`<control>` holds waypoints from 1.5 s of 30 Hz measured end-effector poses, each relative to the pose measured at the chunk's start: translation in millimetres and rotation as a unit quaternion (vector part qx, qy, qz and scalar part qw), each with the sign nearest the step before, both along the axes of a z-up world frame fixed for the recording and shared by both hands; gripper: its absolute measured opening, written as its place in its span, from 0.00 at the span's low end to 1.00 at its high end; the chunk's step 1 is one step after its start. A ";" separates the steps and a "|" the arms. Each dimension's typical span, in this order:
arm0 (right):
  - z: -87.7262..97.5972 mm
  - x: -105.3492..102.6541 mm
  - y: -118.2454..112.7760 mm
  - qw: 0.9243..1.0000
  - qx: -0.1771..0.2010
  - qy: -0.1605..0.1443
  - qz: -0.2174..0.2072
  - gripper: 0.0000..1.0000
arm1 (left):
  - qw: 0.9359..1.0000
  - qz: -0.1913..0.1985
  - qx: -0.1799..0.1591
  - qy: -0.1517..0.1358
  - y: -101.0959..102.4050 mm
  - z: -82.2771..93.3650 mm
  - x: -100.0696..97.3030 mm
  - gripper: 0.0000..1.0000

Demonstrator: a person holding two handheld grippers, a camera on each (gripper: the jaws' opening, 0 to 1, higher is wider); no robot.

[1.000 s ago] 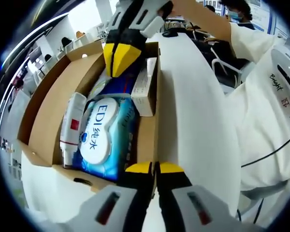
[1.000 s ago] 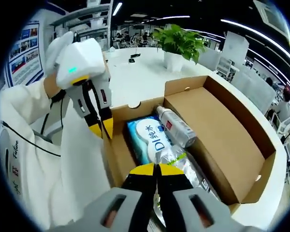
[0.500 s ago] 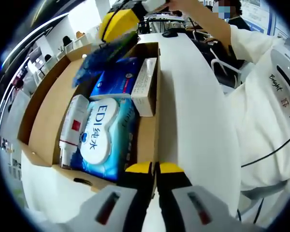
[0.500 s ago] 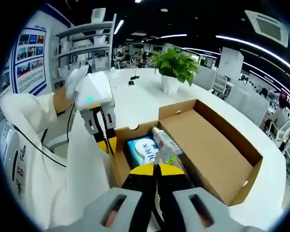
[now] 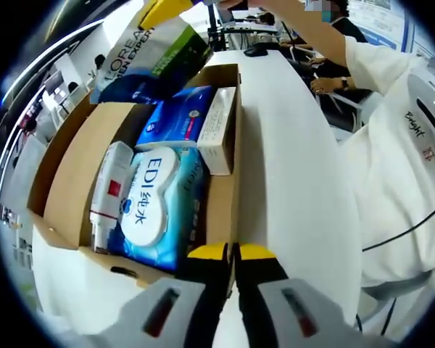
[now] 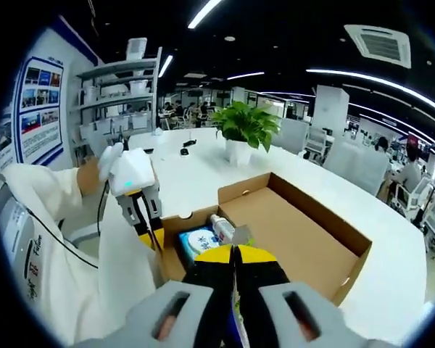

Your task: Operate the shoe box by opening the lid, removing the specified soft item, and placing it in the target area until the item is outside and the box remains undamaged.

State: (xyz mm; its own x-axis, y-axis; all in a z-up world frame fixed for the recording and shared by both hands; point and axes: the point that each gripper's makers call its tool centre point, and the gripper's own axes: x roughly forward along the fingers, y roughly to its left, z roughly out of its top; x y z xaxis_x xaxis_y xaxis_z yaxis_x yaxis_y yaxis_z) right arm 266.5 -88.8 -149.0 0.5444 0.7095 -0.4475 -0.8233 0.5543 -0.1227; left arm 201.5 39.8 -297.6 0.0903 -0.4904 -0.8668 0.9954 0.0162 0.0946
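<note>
Grippers first. In the left gripper view the left gripper [image 5: 232, 251] rises at 6 o'clock with its yellow tips pressed together on the near edge of the box [image 5: 65, 210], steadying it. In the right gripper view the right gripper [image 6: 234, 254] is at 6 o'clock, tips closed on the top of the pouch [image 6: 236, 319], whose edge just shows between the jaws.

The pouch [image 5: 152, 58] shows better in the left gripper view, at 11 o'clock: a soft, glossy sachet, dark blue with a green corner and a pale band of lettering, hanging clear above the far end of the open box. It looks limp, so it will likely swing and fold.

The step in hand seems to be the carry-out. To do it well, I judge the right gripper should keep its pinch firm and lift until the pouch's lower edge is well above the box wall, then travel sideways over the worktop [image 5: 283, 167] without dragging the sachet across the cardboard. The left should hold the box edge lightly, enough to stop it sliding but not to crease it.

Still in the box: a wipes pack [image 5: 159, 206] at the near end, a bottle [image 5: 105, 192] at its 9 o'clock side, a blue packet [image 5: 177, 116] beyond, and a white carton [image 5: 217, 130] along the right wall. The lid [image 6: 304, 243] lies folded back, seemingly undamaged.
</note>
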 end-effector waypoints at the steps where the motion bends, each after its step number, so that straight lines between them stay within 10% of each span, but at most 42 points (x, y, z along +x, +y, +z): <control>1: 2.8 1.9 -1.3 1.000 0.003 -0.002 -0.003 0.00 | 1.000 0.001 0.000 0.000 0.0 0.1 0.1 0.03; 45: 69.0 5.0 -49.0 0.986 0.054 -0.157 -0.035 0.00 | 1.000 -0.009 -0.025 0.014 -1.5 2.3 -2.0 0.02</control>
